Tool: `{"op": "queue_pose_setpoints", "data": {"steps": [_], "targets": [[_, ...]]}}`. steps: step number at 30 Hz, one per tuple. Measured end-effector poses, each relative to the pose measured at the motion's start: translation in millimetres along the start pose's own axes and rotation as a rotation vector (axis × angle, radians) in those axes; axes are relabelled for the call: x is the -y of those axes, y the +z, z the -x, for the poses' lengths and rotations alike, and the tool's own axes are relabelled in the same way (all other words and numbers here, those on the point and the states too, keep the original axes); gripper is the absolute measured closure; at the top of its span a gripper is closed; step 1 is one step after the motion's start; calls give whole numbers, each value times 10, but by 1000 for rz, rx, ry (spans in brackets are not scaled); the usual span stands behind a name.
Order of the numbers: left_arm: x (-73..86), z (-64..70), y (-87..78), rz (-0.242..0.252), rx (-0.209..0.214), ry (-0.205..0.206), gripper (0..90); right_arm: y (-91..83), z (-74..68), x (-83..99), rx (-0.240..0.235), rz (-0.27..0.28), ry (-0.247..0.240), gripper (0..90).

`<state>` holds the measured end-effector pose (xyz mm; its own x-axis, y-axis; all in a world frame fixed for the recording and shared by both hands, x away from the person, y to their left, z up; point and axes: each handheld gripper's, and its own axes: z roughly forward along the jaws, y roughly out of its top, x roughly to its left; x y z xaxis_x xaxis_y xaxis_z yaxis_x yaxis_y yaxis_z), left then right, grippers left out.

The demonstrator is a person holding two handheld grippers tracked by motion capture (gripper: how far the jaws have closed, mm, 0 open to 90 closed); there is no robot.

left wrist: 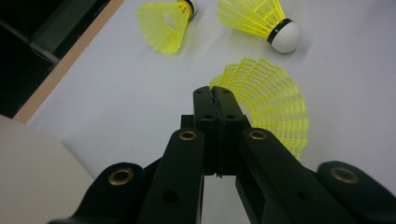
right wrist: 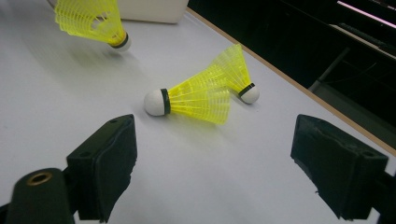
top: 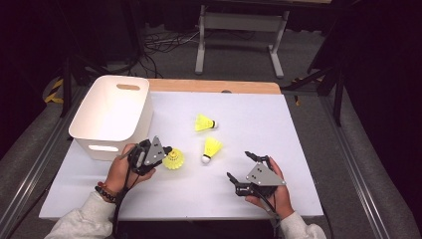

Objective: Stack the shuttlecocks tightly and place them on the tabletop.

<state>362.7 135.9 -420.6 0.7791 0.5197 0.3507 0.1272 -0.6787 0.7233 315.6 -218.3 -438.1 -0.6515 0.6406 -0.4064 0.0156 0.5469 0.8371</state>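
Left claw (top: 166, 151) clamped on shuttlecock (top: 173, 159) skirt rim, bin (top: 113, 113) just behind-left of it; right claw (top: 244, 167) spread wide, idle on tabletop (top: 259, 119).

Left gripper (top: 166, 151) has its jaws pressed together; right gripper (top: 240, 167) holds its jaws spread wide.

Three yellow shuttlecocks are sitting on the white table: one (top: 173, 159) is being pinched by its skirt rim, cork hanging down, near the white bin; two others (top: 211, 148) (top: 204, 122) are lying on their sides mid-table
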Motion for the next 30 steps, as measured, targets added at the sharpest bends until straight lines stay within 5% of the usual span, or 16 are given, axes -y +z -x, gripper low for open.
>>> {"op": "queue_pose_setpoints", "data": {"steps": [5, 9, 21, 30], "targets": [[2, -26, -63, -38, -12, -15, 900, 2, 0, -4, -5, 0, -1, 152], [-18, -38, 49, -101, -23, -35, 898, 28, -2, -3, -19, -10, -4, 156], [-360, -164, 398, -127, -69, -108, 887, 78, -32, 13, -51, -35, 0, 159], [-579, -228, 648, -189, -94, -48, 888, 68, -13, 28, -53, -34, 7, 159]]}}
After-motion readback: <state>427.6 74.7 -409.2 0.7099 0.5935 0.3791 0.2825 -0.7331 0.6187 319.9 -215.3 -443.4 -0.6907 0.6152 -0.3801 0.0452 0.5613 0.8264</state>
